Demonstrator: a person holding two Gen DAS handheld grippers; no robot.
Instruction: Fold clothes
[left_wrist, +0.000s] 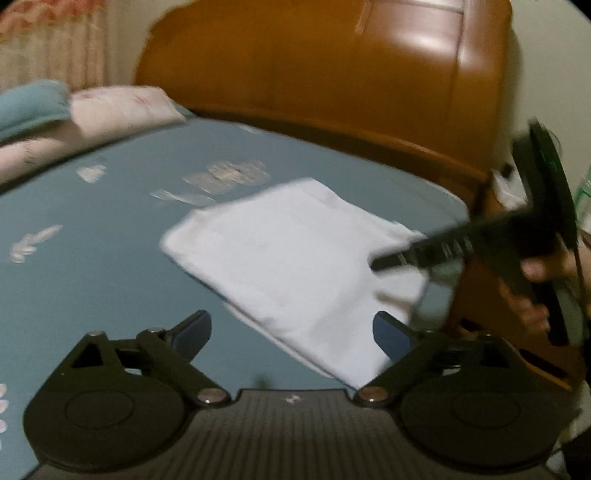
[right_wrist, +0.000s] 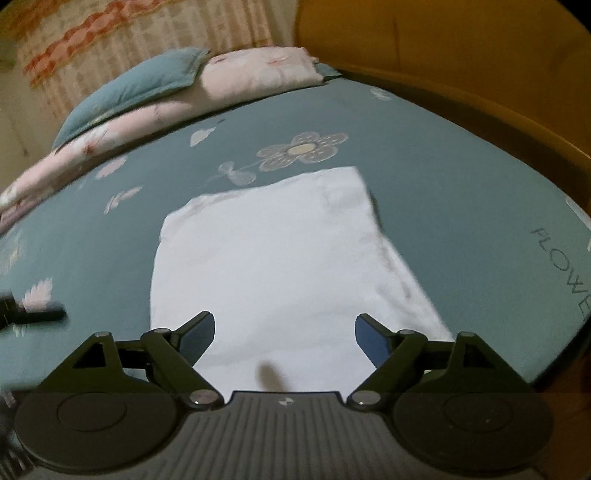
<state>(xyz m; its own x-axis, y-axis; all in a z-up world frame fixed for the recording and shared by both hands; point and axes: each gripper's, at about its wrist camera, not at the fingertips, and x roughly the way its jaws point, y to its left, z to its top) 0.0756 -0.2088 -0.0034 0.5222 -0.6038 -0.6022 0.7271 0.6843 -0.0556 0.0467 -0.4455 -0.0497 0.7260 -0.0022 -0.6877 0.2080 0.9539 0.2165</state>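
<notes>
- A white garment (right_wrist: 280, 258) is lying folded into a rough rectangle on a teal bedsheet (right_wrist: 110, 243), directly ahead of the right gripper (right_wrist: 284, 338) and ahead-right of the left gripper (left_wrist: 291, 332)
- Both grippers are hovering with jaws standing wide and nothing between them
- Judging the fold nearly done; any next crease is needing edges matched squarely, gripped near corners
- The left view is blurring; the garment's near edge is hiding under the right gripper; a wooden headboard (left_wrist: 332, 74) is cropping off beyond
</notes>
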